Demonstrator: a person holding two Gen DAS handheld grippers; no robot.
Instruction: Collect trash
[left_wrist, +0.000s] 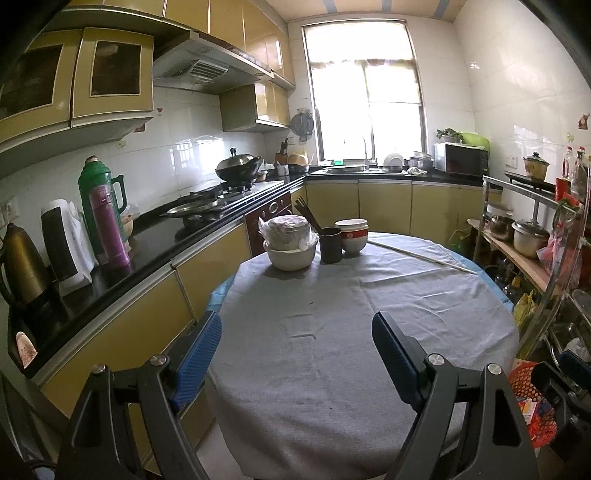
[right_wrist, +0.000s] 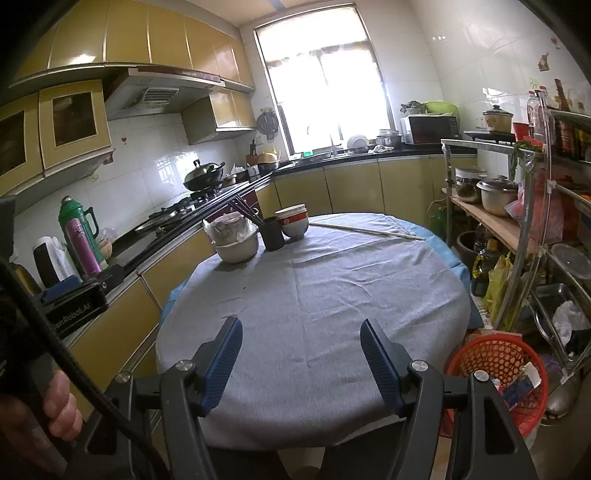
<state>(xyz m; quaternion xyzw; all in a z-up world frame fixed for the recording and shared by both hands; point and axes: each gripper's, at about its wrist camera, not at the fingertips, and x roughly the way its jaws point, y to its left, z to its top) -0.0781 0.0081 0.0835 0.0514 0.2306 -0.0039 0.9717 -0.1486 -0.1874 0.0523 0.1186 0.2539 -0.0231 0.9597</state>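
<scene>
1. Left wrist view: the left gripper (left_wrist: 295, 350) hangs over the near edge of a round table (left_wrist: 369, 314) covered in grey cloth. Its blue-padded jaws stand wide apart with nothing between them.
2. At the table's far side stand a white bowl (left_wrist: 291, 254) with a bagged container on top, a dark cup (left_wrist: 330, 244) holding chopsticks, and a red-and-white bowl (left_wrist: 352, 234). The cup sits between the two bowls, close to both.
3. A thin white stick (left_wrist: 421, 255) lies on the cloth right of the bowls.
4. A red basket (left_wrist: 532, 402) with scraps of trash in it sits on the floor at the table's near right, partly hidden by the right gripper's body.
5. Right wrist view: the right gripper (right_wrist: 301, 354) is also over the near cloth, jaws parted and empty, somewhat narrower than the left pair.
6. The basket (right_wrist: 495, 358) is low on the right, beside the table and below a metal rack (right_wrist: 532, 206); wrappers lie inside.
7. A hand (right_wrist: 59, 402) grips the left gripper's handle at the left edge.
</scene>
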